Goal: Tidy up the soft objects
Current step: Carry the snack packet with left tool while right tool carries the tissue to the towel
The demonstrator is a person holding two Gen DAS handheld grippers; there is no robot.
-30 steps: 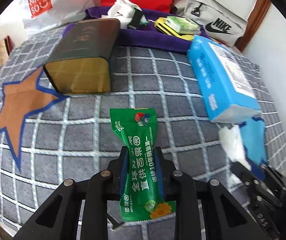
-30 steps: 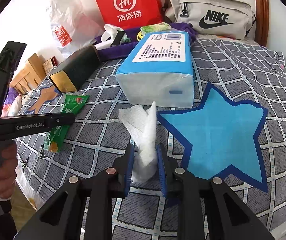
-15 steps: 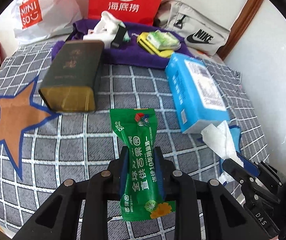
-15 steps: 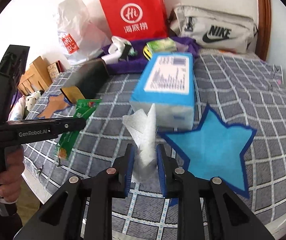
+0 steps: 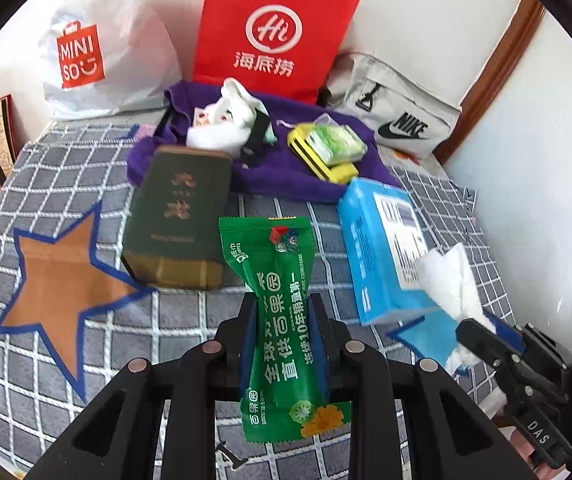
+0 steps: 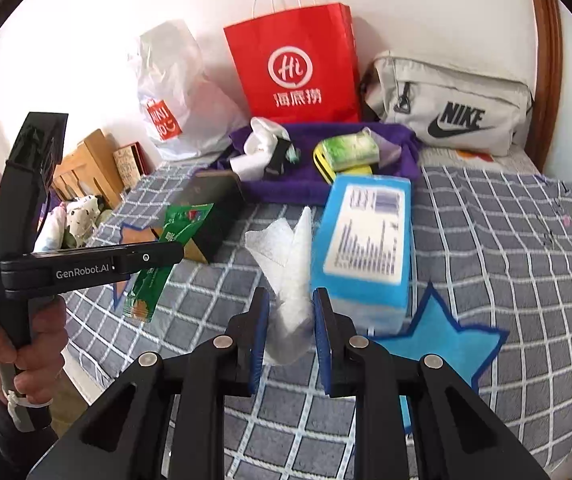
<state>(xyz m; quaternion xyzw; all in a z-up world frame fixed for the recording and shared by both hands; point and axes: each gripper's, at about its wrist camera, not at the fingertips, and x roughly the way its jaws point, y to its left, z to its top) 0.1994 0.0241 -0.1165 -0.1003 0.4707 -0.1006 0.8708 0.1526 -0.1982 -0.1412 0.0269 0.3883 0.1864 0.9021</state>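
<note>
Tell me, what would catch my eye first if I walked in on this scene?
Most likely the two black grippers held above the checked bedspread: the left gripper pinches a green snack packet, and the right gripper pinches a crumpled white tissue. Next, the bright red paper bag standing against the wall at the back, with a blue tissue pack lying on the bed in front of it.

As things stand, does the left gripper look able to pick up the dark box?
Probably not: the left gripper is shut on the green packet. Nothing lies on the dark box.
</note>
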